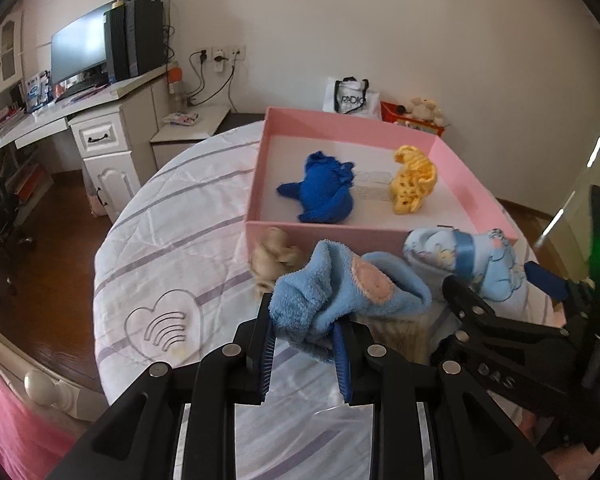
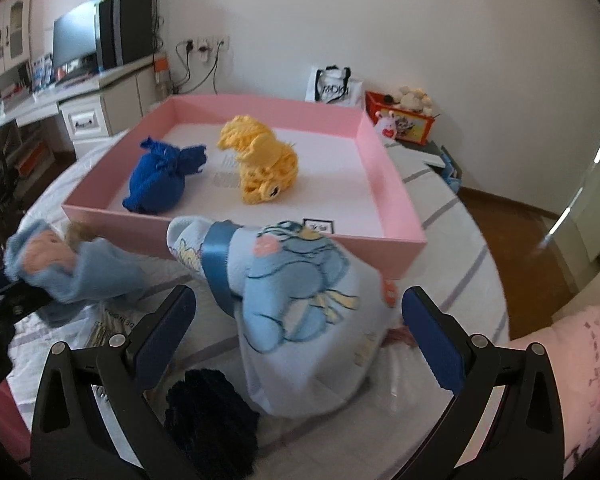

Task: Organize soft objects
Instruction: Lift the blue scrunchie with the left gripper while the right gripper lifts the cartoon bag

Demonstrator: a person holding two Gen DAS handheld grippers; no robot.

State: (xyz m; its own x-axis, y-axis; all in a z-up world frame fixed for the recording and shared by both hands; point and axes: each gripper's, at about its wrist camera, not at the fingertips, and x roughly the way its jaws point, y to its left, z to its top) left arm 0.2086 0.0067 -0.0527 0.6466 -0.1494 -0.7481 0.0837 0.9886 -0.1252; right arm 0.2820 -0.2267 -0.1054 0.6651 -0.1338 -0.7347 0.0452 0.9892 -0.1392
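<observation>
Because the pink box (image 1: 324, 236) sits open at the far side of the bed (image 1: 172, 248), everything soft I pick up has somewhere to go — a dark blue knit (image 1: 324, 190) and a yellow knit (image 1: 414, 180) already lie side by side on its white floor, apart from each other. My left tongs (image 1: 306, 354) are pinched nearly closed on a fluffy light blue sock (image 1: 340, 292); the cloth bunches between the blue pads and flops forward over them, hanging clear of the sheet, just short of the box's near wall. I judge I am holding it by one end so that it hangs free and can be carried over that low wall.

My right tongs (image 2: 296, 344) stand wide open, one finger on each side of a pale blue bundle (image 2: 296, 284) tied round with a blue ribbon (image 2: 218, 268). The pads are not touching it as far as I can see; the spread looks chosen to fit the bundle's bulk. It lies on the bed just in front of the box.

A dark fuzzy thing (image 2: 212, 420) lies near the right tongs, and a tan furry piece (image 1: 274, 256) rests against the box wall — both probably waiting their turn.
</observation>
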